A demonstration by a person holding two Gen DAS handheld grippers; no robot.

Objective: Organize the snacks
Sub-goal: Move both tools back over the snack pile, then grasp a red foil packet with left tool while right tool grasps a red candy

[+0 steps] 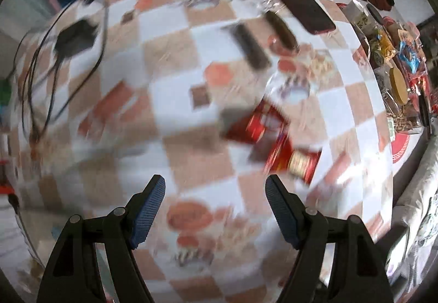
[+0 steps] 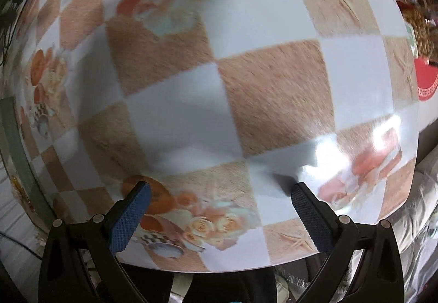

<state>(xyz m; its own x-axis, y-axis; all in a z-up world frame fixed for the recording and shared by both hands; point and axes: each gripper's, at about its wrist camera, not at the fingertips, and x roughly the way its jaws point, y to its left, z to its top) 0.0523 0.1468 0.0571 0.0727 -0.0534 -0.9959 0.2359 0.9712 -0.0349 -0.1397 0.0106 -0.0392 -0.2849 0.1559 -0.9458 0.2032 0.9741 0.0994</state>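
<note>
clearly both grippers – left gripper (image 1: 215, 189), right gripper (image 2: 220, 195) – gape empty; those red snack packets (image 1: 269, 138) look light, crinkly, slippery – pinch a flat edge.

- The left gripper (image 1: 215, 188) is hanging over the checkered tablecloth (image 1: 175, 100), jaws standing wide apart with nothing between the blue pads (image 1: 149, 211).
- The whole picture is smearing with motion blur.
- Red snack packets (image 1: 273, 138) are lying on the cloth just ahead of the right-hand finger, not touching it.
- Two dark bars (image 1: 250, 47) are sitting side by side further up the table, with a dark phone (image 1: 297, 0) lying beyond them.
- A black adapter (image 1: 75, 37) is trailing its cables (image 1: 32, 84) down the left side.
- A heap of wrapped snacks (image 1: 397, 56) is crowding the right edge, past the table rim.
</note>
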